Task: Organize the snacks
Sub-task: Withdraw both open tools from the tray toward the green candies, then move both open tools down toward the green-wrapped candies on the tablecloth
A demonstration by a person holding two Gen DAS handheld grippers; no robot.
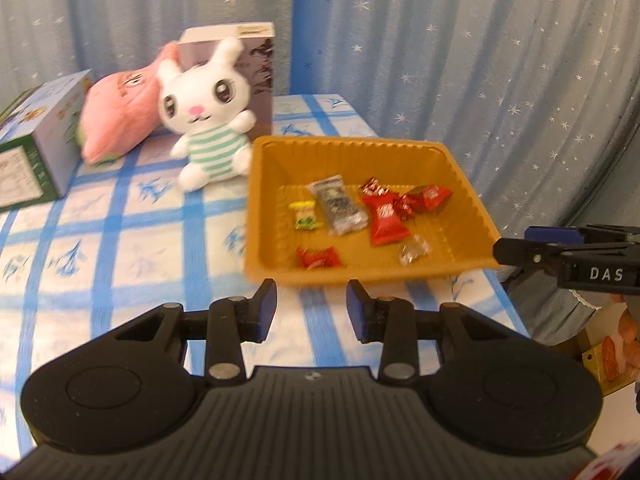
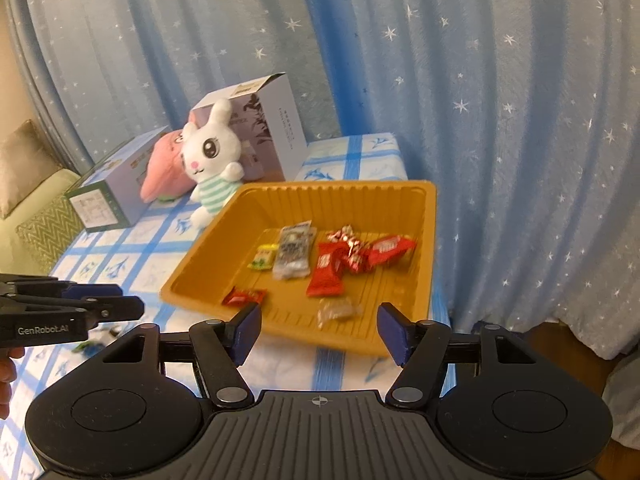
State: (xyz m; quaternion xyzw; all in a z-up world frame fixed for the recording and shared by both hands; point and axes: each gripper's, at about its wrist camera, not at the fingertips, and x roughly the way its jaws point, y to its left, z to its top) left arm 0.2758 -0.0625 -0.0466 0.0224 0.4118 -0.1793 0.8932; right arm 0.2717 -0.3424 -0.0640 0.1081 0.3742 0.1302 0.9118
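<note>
Both black hand-held grippers, left (image 1: 311,307) and right (image 2: 318,334), hover released above the orange plastic tray (image 2: 426,264) at frame centre; its light, crinkly wrapped snacks (image 2: 325,276) seem best pinched mid-wrapper.

Blue-checked table (image 1: 120,248) has a tray (image 1: 260,208), bunny (image 1: 208,120), pink plush (image 1: 116,120) and two boxes (image 1: 36,148) (image 1: 256,64) on it.

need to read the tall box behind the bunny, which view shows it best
The right wrist view: the tall box shows its top flap and two faces, one bearing print. In the left wrist view the box is blurred, seen front on, and the bunny covers much of it.
</note>
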